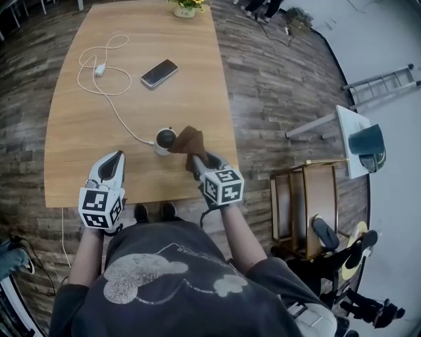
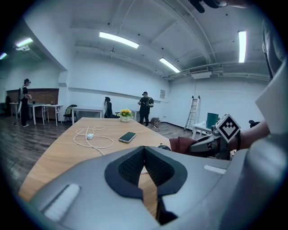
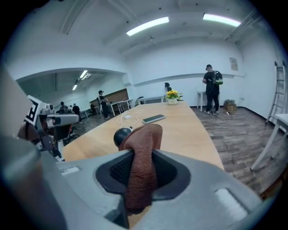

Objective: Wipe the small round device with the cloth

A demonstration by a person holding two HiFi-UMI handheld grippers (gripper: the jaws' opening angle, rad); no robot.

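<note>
A small round black device (image 1: 165, 139) stands on the wooden table (image 1: 85, 131), with a white cable (image 1: 112, 99) running off to its left. My right gripper (image 1: 195, 160) is shut on a brown cloth (image 1: 187, 141), whose free end lies against the device's right side. From the right gripper view the cloth (image 3: 143, 157) rises between the jaws, with the device (image 3: 122, 134) just behind it. My left gripper (image 1: 116, 158) hovers over the table's near edge, left of the device, shut and holding nothing. Its jaws meet in the left gripper view (image 2: 145, 150).
A smartphone (image 1: 159, 72) lies farther up the table, near a white charger (image 1: 100, 69). A flower pot (image 1: 185, 8) stands at the far end. A wooden side stand (image 1: 306, 207) and a ladder (image 1: 381, 80) are on the floor to the right. People stand in the distance (image 3: 211, 87).
</note>
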